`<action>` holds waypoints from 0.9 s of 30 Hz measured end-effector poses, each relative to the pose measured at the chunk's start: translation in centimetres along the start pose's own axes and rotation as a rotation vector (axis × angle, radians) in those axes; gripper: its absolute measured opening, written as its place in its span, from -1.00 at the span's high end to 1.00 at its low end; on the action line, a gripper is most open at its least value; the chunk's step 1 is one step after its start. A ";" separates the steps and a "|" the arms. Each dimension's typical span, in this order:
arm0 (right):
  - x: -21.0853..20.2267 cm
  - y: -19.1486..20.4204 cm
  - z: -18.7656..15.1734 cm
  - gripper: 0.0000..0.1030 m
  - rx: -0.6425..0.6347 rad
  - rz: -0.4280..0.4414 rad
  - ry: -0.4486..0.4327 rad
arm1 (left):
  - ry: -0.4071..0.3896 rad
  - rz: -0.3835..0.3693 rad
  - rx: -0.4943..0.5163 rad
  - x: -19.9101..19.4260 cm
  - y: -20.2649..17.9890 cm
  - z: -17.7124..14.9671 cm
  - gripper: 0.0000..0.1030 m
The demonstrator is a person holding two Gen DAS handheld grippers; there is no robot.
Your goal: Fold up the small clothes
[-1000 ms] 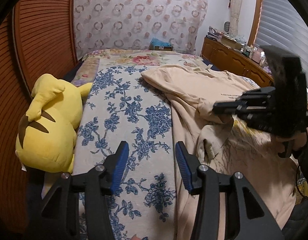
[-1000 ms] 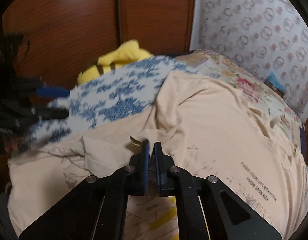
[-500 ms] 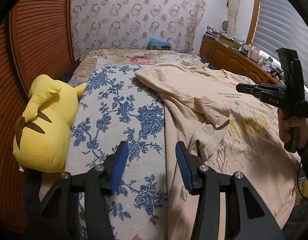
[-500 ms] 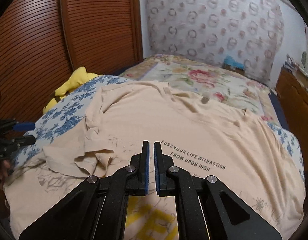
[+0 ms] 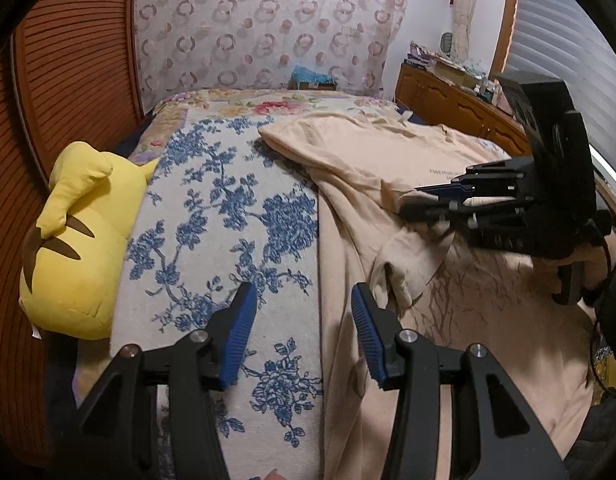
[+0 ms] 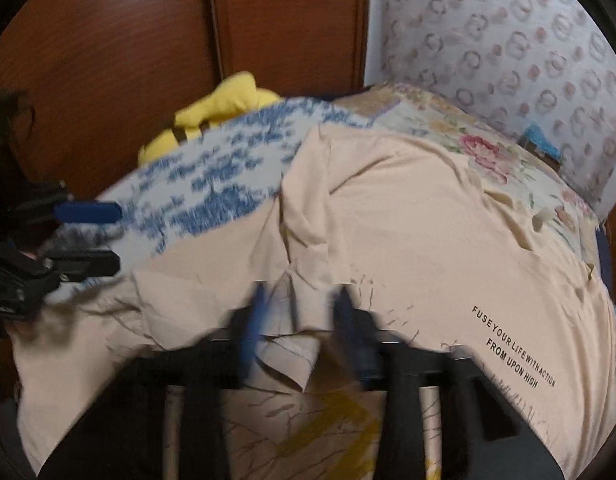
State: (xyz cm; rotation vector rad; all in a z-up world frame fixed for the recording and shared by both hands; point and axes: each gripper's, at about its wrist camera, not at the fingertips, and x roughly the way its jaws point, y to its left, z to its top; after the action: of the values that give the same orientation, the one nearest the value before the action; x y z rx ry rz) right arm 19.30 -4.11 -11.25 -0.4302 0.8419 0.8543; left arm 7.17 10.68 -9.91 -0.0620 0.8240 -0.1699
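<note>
A beige T-shirt (image 5: 387, 168) with black lettering and a yellow print lies spread on the bed, one sleeve (image 5: 407, 264) folded over and rumpled. It also shows in the right wrist view (image 6: 407, 232). My left gripper (image 5: 302, 328) is open and empty, low over the bedspread at the shirt's left edge. My right gripper (image 6: 300, 320) is open, blurred, with its fingers on either side of the rumpled sleeve fold (image 6: 300, 344). It shows from the side in the left wrist view (image 5: 427, 200).
A yellow plush toy (image 5: 84, 240) lies at the bed's left edge by the wooden closet doors (image 5: 68, 60). The blue floral bedspread (image 5: 228, 220) covers the bed. A wooden dresser (image 5: 459, 108) with clutter stands at the right. A patterned headboard cover (image 5: 268, 20) is behind.
My right gripper has swung back down to the rumpled sleeve and gone from shut to open. The left gripper has stayed open and almost still.
</note>
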 end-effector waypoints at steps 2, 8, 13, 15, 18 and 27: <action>-0.5 -0.7 -0.2 0.91 0.020 0.013 -0.022 | 0.014 0.005 0.008 0.4 -0.1 -0.2 0.07; -2.8 -4.6 -0.9 0.94 0.181 -0.065 -0.082 | 0.033 0.016 0.022 1.0 -0.3 -0.9 0.06; -4.3 -7.1 -2.0 0.87 0.258 -0.223 -0.097 | 0.033 0.017 0.024 1.0 -0.4 -0.9 0.05; -4.9 -8.1 -2.2 0.58 0.293 -0.243 -0.101 | 0.033 0.018 0.026 0.9 -0.4 -0.9 0.05; -6.0 -8.7 -2.4 0.40 0.297 -0.238 -0.118 | 0.033 0.018 0.024 0.9 -0.5 -0.9 0.04; -7.0 -2.7 -3.5 0.36 0.181 0.013 -0.122 | 0.005 0.035 0.012 -0.3 0.0 -0.9 0.04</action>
State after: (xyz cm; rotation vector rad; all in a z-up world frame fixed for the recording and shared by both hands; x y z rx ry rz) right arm 17.24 -11.36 -7.77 -0.2117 0.8019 0.8005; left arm 6.29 10.71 -10.32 -0.0356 0.8282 -0.1418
